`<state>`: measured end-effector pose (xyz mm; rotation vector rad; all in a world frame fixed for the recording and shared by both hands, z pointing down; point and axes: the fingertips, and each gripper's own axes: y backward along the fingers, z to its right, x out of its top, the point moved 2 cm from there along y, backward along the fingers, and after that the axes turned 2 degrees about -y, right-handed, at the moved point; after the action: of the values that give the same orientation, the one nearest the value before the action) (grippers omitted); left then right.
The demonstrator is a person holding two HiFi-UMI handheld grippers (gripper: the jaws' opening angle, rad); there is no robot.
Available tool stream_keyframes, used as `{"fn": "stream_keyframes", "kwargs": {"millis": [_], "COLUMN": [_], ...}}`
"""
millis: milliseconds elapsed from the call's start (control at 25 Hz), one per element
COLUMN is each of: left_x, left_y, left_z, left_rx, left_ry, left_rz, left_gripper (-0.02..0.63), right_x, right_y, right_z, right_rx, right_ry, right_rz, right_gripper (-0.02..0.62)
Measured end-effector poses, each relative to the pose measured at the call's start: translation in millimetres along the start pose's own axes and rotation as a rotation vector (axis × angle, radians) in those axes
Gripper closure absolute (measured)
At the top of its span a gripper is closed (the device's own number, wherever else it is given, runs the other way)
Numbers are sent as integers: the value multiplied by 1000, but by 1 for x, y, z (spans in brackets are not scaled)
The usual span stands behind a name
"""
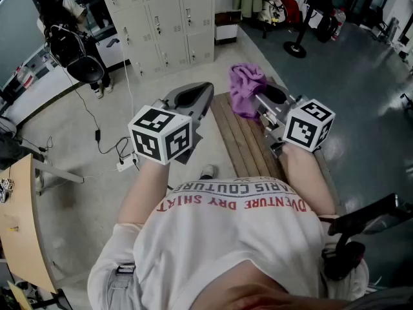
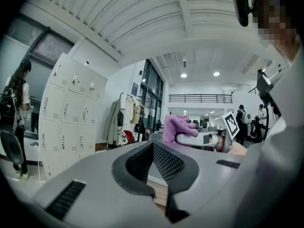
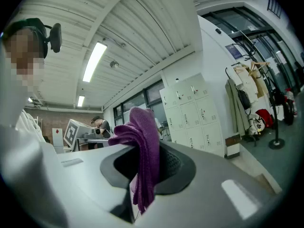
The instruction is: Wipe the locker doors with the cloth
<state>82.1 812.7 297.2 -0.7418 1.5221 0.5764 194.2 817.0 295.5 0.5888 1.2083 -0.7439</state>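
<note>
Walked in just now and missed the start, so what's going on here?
A person holds a gripper in each hand. The right gripper is shut on a purple cloth, which hangs from its jaws. The left gripper is shut and empty. The lockers stand some way off across the floor, beyond a wooden bench, so no door is being wiped.
</note>
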Motion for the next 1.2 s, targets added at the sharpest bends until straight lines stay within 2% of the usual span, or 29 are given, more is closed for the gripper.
{"fn": "stream_keyframes", "kwargs": {"millis": [480, 760, 960, 1080, 1200], "left_x": [-3, -2, -14, -22, -3], "left_y": [-9, -11, -18, -28, -47], "left_z": [-4, 2, 6, -3, -42], "left_rx": [-1, -26, -76, -79, -88], "left_ry": [-28, -65, -59, -46, -36], "left_rz": [-13, -6, -17, -21, -34], "left_gripper": [607, 607, 607, 607, 607], "right_x": [-4, -4, -9, -13, 6], "right_y": [-3, -4, -3, -10, -49], "right_z": [7, 7, 10, 23, 46], "right_rx": [-1, -13, 27, 48, 62], "right_ry": [14, 37, 31, 31, 19], "right_rz": [1, 2, 21, 34, 26], "right_gripper": [543, 546, 552, 555, 555]}}
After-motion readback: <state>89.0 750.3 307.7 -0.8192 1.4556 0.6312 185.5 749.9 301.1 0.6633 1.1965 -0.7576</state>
